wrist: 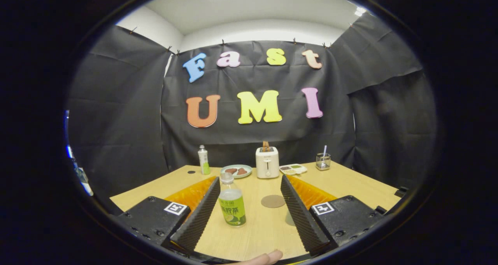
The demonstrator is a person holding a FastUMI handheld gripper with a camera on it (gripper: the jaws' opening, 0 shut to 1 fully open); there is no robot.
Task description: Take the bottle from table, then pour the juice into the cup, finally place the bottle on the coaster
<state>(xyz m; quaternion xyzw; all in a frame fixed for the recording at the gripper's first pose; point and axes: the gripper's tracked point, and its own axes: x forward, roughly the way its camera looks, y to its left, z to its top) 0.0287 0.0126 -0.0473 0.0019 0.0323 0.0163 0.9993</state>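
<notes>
While held low over the near edge of the wooden table [350,179], the scene reads near to far as follows.

Fingertip: a person's fingertip [268,257] pokes in at the very near edge, below the fingers; the rest of the hand is cut off.
Gripper: gripper [247,181] with its two fingers spread wide apart, gripping nothing; bare tabletop runs between them.
Bottle: clear bottle [232,200] with a green label and pale juice stands upright between the fingers, close beside the left finger; whether it touches that finger is hard to tell. It is well clear of the right finger.
Coaster: round brown coaster [273,201] lies flat just right of the bottle, near the right finger, apart from both.
Cup: a pale shape [289,218] against the right finger's inner side may be the cup; it is mostly hidden and hard to make out.
Open room: plain tabletop lies ahead of the fingertips up to the far row.
Far row, left to right along the far edge: second bottle [203,160], plate [236,171] with brown pieces, white toaster [267,162], divided tray [293,169], clear glass holder [323,161] with a stick in it.
Dark spot: small dark dot [191,172] near the far left corner; too small to identify.
Table corners: near corners are covered by the gripper's body.
</notes>
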